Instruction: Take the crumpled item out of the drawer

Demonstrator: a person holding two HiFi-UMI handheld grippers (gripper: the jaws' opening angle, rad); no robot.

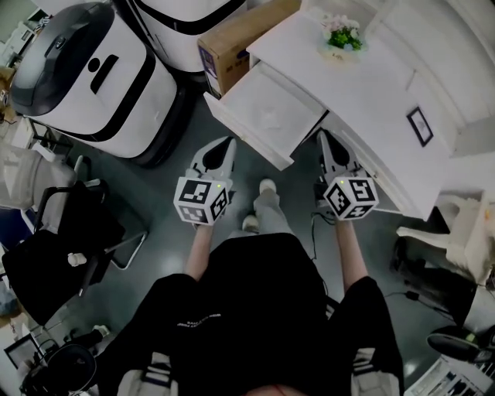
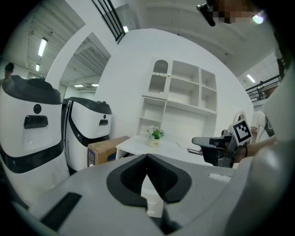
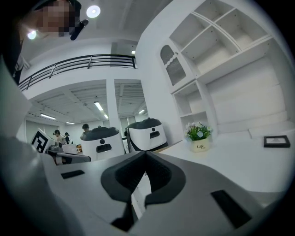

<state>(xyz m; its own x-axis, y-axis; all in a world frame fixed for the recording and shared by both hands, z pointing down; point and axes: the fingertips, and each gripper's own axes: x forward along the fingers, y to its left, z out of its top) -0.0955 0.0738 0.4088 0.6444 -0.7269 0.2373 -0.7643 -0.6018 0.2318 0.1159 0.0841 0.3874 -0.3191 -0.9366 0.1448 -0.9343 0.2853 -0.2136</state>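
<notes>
Grey floor; white desk below white shelving; cardboard box; black chair; ceiling strip lights

1. The head view was dim, with darkened corners; the white desk was its brightest part.
2. A ceiling lamp and strip lights lit the gripper views evenly.
3. Both curved strongly inside round black edges.
</notes>
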